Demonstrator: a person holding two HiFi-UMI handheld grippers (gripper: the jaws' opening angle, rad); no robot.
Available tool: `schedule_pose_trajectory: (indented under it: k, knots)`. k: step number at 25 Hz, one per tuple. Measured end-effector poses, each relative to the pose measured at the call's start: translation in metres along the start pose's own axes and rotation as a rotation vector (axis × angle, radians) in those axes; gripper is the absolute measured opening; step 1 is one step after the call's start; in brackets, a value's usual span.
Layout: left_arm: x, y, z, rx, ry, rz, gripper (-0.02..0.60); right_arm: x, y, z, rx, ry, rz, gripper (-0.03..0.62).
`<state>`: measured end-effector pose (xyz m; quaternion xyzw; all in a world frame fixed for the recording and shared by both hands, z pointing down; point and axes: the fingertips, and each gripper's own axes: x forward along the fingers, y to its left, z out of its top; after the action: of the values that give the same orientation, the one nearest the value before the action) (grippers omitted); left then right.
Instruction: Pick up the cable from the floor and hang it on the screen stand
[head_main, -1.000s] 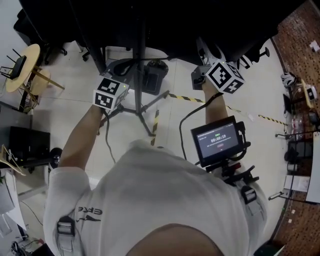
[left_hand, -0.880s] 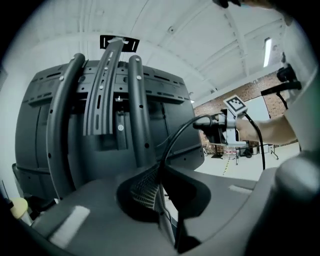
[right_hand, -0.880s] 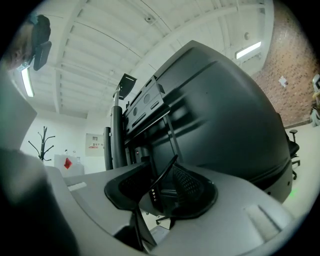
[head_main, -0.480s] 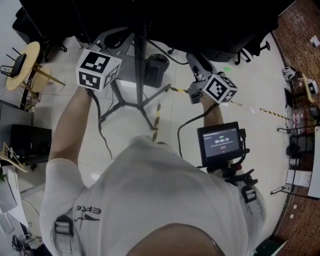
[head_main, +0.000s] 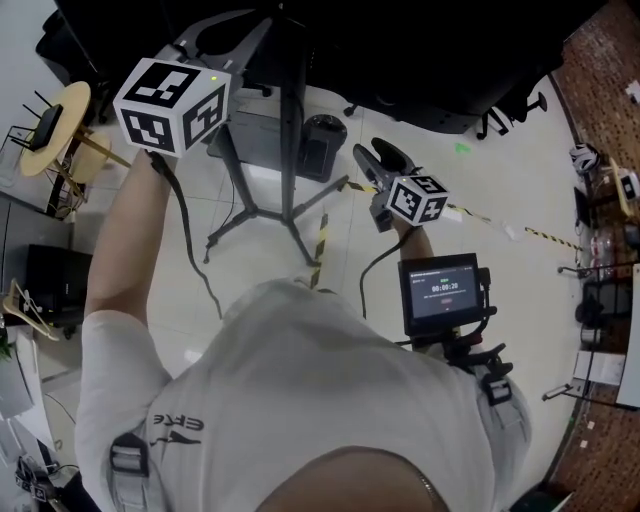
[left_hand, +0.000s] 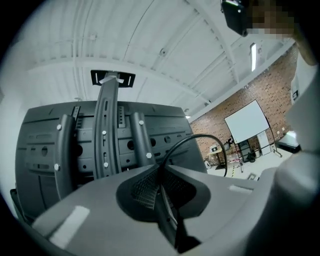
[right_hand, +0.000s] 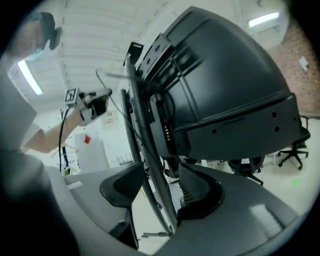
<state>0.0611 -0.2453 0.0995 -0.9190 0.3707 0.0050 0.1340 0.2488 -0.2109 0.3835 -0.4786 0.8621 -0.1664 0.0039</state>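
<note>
Your left claw (left_hand: 160, 169) is clamped on the cable (left_hand: 201, 135). Your right claw (right_hand: 162, 171) has just been opening: jaws apart, stand (right_hand: 143, 150) post between them, untouched.

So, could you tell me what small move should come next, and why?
Probably ease the left gripper forward over the top bracket of the screen stand: it is shut on the cable, the stand is right ahead, and the cable's loop hangs free, not yet hooked.
</note>
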Motion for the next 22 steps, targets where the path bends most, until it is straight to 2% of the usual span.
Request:
schedule_pose_trajectory:
  k: [4, 8, 13, 17, 22]
  knots:
    - [-0.007, -0.011, 0.027, 0.052, -0.032, -0.028, 0.023, 0.045, 0.023, -0.025, -0.165, 0.108, 0.03, 0.245]
    - [-0.009, -0.024, 0.034, 0.089, 0.002, -0.085, 0.023, 0.085, 0.038, -0.03, -0.208, 0.129, 0.039, 0.25]
    - [-0.019, -0.056, 0.035, 0.056, 0.042, -0.187, 0.023, 0.106, 0.035, -0.038, -0.292, 0.156, -0.005, 0.253]
    - [-0.029, -0.083, 0.04, 0.06, 0.059, -0.263, 0.023, 0.114, 0.027, -0.034, -0.335, 0.141, -0.064, 0.252]
    - [-0.033, -0.107, 0.04, 0.038, 0.065, -0.337, 0.023, 0.124, 0.025, -0.033, -0.384, 0.131, -0.101, 0.212]
